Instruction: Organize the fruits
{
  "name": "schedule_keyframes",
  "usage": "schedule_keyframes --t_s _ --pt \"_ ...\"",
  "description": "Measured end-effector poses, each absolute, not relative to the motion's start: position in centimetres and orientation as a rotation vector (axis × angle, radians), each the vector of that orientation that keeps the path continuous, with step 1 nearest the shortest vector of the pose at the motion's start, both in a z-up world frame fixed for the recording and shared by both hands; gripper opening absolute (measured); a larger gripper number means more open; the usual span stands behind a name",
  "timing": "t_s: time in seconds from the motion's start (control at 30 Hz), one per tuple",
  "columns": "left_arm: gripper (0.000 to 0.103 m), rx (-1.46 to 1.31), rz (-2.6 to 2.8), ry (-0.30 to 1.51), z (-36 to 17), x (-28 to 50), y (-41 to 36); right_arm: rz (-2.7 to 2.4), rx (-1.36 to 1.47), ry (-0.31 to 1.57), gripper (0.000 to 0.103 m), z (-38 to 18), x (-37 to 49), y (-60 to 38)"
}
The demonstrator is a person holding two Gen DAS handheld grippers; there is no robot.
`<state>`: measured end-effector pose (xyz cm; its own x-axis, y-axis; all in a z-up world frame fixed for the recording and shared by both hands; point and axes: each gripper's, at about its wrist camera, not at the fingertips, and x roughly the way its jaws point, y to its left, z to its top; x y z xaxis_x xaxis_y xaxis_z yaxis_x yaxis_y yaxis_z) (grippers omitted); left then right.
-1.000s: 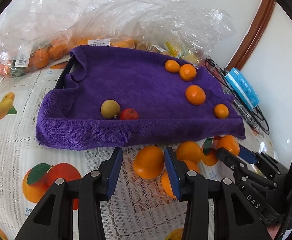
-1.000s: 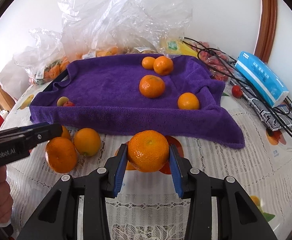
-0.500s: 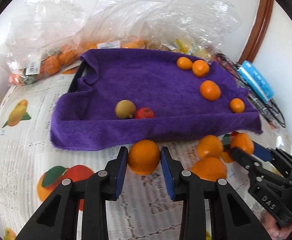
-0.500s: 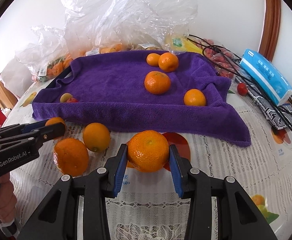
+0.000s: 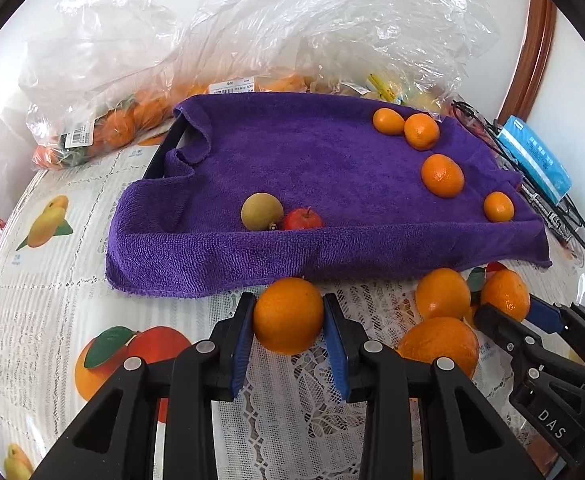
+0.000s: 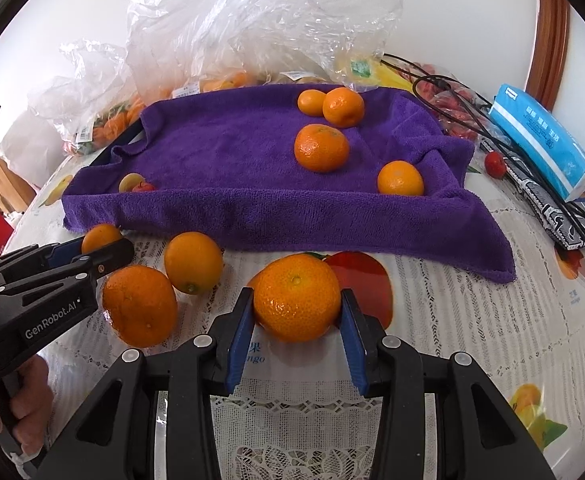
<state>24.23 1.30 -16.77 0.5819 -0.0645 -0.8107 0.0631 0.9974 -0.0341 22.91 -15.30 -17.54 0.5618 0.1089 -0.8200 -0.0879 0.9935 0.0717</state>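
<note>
Two oranges are gripped, one per hand. We hold a smooth orange (image 5: pixel 288 315) in the left gripper (image 5: pixel 289 322), whose jaws have just been closing and now press its sides. We hold a dimpled mandarin (image 6: pixel 297 297) in the right gripper (image 6: pixel 296 322), jaws clamped on it. Both fruits sit low over the bench (image 5: pixel 32 320), just short of the towel's near edge. From either pair of jaws, the purple towel (image 5: pixel 292 168) lies at twelve o'clock, so we judge the carry goes straight ahead. Four oranges already rest at its two o'clock side. Two loose oranges (image 6: pixel 164 284) wait between our hands.
</note>
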Motion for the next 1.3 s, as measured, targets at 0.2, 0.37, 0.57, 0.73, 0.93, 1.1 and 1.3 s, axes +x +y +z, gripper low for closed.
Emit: schedule_keyframes --t_s 0.2,0.37,0.57,0.73,0.93,1.1,1.3 --pt "0.032 -0.014 -0.071 0.939 -16.8 24.2 1.4 0.111 0.037 0.972 0.042 -17.6 23.0 -15.5" --pt "0.031 -0.018 -0.078 0.943 -16.8 24.2 1.4 0.107 0.01 0.977 0.042 -17.7 23.0 -15.1" --pt "0.031 -0.015 -0.074 0.946 -16.8 24.2 1.3 0.116 0.011 0.976 0.044 -17.7 23.1 -15.1" --pt "0.031 -0.031 -0.072 0.939 -16.8 24.2 1.4 0.116 0.018 0.973 0.044 -17.7 23.0 -15.1" --pt "0.031 -0.054 -0.073 0.939 -16.6 24.0 1.7 0.109 0.004 0.971 0.043 -17.7 23.0 -15.0" --pt "0.031 -0.061 -0.107 0.952 -16.3 23.7 1.3 0.107 0.0 0.963 0.04 -17.7 22.9 -15.0" --pt "0.031 -0.04 -0.158 0.934 -15.2 22.7 0.3 0.108 0.017 0.921 0.04 -16.9 22.2 -15.6"
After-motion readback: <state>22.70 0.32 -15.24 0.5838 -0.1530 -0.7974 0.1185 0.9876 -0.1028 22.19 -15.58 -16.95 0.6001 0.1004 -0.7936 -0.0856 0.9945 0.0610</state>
